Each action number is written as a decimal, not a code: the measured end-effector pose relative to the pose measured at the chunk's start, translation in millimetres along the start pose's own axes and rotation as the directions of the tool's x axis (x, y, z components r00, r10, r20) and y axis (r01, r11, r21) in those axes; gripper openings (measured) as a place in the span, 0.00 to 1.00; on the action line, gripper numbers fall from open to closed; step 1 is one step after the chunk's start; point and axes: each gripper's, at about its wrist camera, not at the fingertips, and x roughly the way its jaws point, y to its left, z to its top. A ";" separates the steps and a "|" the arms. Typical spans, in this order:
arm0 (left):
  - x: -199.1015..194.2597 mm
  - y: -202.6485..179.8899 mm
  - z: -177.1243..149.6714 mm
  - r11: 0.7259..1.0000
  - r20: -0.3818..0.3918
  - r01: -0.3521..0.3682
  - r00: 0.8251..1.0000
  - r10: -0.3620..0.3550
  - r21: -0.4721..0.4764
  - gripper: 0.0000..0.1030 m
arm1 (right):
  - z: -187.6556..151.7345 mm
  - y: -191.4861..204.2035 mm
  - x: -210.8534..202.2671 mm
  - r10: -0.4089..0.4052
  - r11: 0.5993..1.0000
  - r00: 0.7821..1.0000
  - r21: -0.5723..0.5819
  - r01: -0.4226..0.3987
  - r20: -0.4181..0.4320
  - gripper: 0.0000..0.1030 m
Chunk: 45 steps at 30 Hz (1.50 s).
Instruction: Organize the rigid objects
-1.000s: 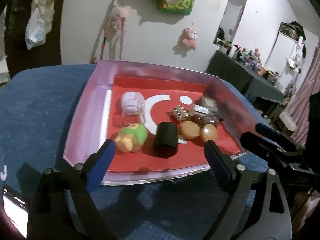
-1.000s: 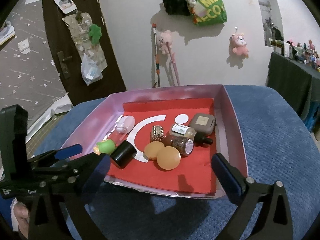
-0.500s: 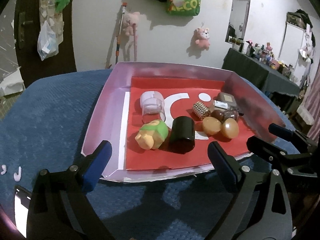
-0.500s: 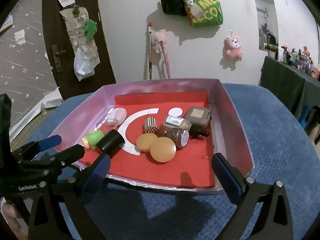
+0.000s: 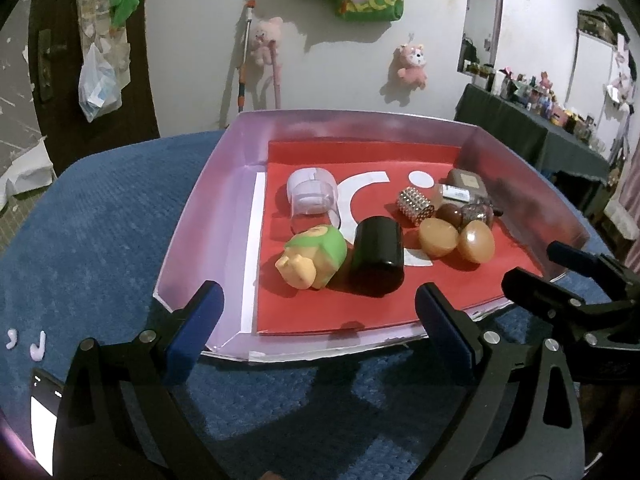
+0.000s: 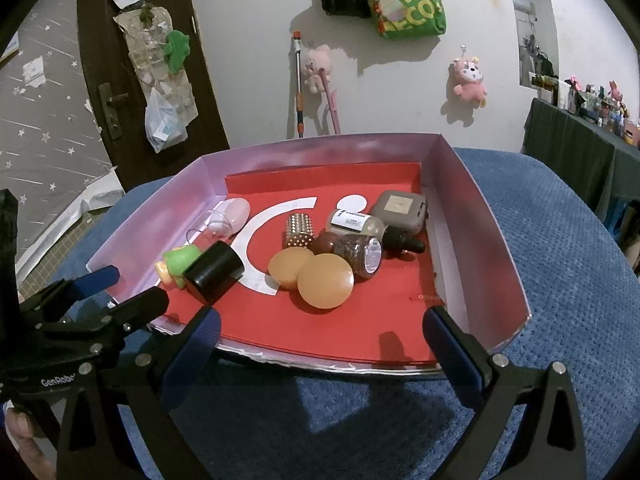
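A shallow pink tray (image 5: 200, 216) with a red liner sits on a blue cloth, and all the small items lie inside it. The left gripper (image 5: 316, 324) hovers at the tray's near edge, jaws wide and empty. Going left to right: a clear lidded cup (image 5: 312, 196) on its side, likely light and easy to crush, so best held across its lid; a green toy figure (image 5: 314, 256), probably squashy rubber, touching a black cylinder (image 5: 378, 256), which looks stiff, glossy and apt to roll, best pinched across its round sides. Next a studded gold tube (image 5: 415, 206), two smooth amber discs (image 6: 312, 276) that may slip, dark bottles (image 6: 362, 254), and a grey case (image 6: 400, 210). The right gripper (image 6: 322, 342) also stands wide open, holding nothing.
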 end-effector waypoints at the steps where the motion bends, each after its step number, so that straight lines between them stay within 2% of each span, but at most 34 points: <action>1: 0.6 -0.8 0.0 1.000 -0.002 -0.002 1.000 0.002 0.001 0.95 | 0.6 0.5 0.7 0.000 1.000 1.000 0.000 0.000 0.000 1.00; 11: 2.8 0.0 -0.6 1.000 -0.023 0.002 1.000 -0.002 -0.001 0.95 | 0.5 0.2 1.8 -0.008 1.000 1.000 -0.004 0.008 -0.004 1.00; 25: -16.1 1.0 -1.2 0.999 0.015 0.023 1.000 -0.022 -0.025 0.95 | 0.6 3.9 -18.3 -0.006 1.000 0.999 -0.009 0.007 0.034 1.00; 29: -22.1 -5.6 -6.1 1.000 0.017 0.000 1.000 0.000 0.000 1.00 | -4.6 2.8 -28.2 -0.001 1.000 0.999 -0.011 0.002 0.039 1.00; 32: -27.0 -13.6 -11.6 1.000 0.023 -0.016 1.000 0.015 0.026 1.00 | -9.6 1.3 -33.7 -0.003 1.000 0.999 -0.008 0.004 0.040 1.00; 45: -29.8 -25.7 -36.1 0.999 -0.029 -0.001 1.000 0.002 0.035 1.00 | -36.1 -12.2 -42.5 -0.002 1.000 1.000 0.017 0.001 0.009 1.00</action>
